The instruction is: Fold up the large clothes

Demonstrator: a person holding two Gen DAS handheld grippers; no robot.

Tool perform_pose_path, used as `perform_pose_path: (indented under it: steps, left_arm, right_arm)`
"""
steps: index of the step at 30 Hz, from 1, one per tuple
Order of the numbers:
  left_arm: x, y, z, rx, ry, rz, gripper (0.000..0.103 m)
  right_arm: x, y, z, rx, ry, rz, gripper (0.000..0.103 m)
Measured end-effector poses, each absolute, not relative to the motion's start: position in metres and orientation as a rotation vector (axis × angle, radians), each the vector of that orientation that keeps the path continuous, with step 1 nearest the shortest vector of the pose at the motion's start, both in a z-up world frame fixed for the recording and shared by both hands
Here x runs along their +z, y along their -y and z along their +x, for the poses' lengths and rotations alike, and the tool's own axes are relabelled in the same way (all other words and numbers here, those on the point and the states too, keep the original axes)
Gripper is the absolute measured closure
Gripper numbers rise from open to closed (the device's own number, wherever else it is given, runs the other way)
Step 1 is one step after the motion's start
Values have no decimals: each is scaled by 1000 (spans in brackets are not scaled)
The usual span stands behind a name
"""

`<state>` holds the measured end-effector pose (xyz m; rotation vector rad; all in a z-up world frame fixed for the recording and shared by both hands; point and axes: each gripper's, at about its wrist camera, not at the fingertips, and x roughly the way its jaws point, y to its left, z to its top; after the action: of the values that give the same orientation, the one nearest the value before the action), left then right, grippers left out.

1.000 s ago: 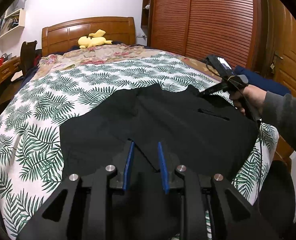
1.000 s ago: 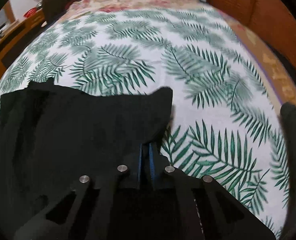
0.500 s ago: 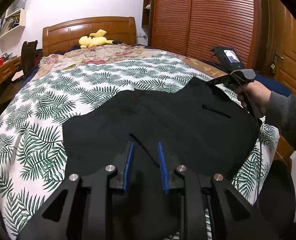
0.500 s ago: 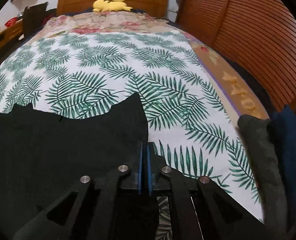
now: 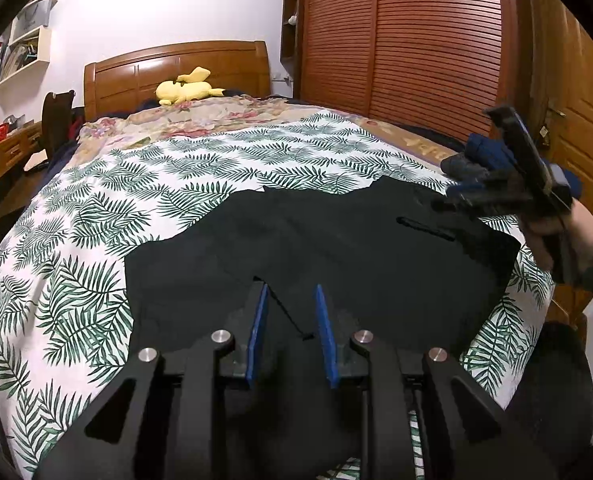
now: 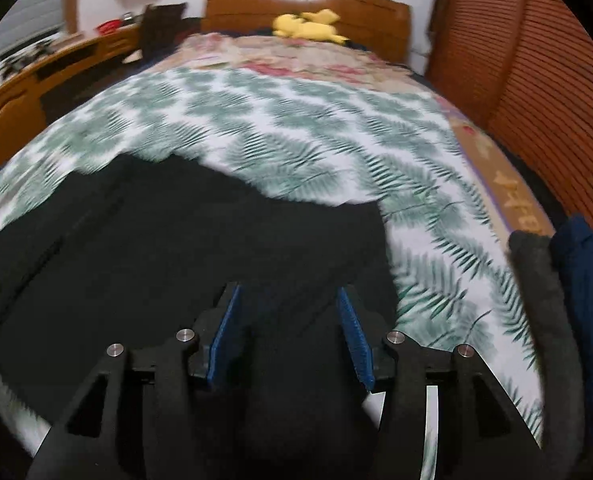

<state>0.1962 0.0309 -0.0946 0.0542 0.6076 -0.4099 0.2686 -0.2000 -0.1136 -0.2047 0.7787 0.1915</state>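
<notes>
Only the left view shows the right gripper [image 5: 440,204] — jaws just opened, empty — above the black garment [image 5: 336,248].

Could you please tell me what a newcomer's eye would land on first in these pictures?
Probably the black garment spread flat across the near end of the leaf-print bedspread. Next, the yellow plush toy at the wooden headboard, and the right hand-held gripper with jaws just opened above the garment.
</notes>
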Motion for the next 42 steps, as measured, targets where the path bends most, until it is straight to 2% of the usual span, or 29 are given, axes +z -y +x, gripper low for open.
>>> perform_pose_path:
  steps: [8,14,21,35,42]
  left_arm:
    - [-100,-25,192,-408,-614,58,80]
    - [-105,-23,180,-411,-616,54,80]
    - [-115,-35,152,-338,-634,36,77]
    - [-125,-105,110,-71,-719,-118,76]
    - [-135,-116,109,-27,-767,-178,75]
  right_arm:
    - [-138,178,228,294,-796,-222,52]
    - [-166,175,233,323,-842,-237,51]
    - [-185,173,231,333,-796,-256,50]
    - [-174,170,224,327,-769,-284,50]
    - [-163,167,206,402,-724,-269,50]
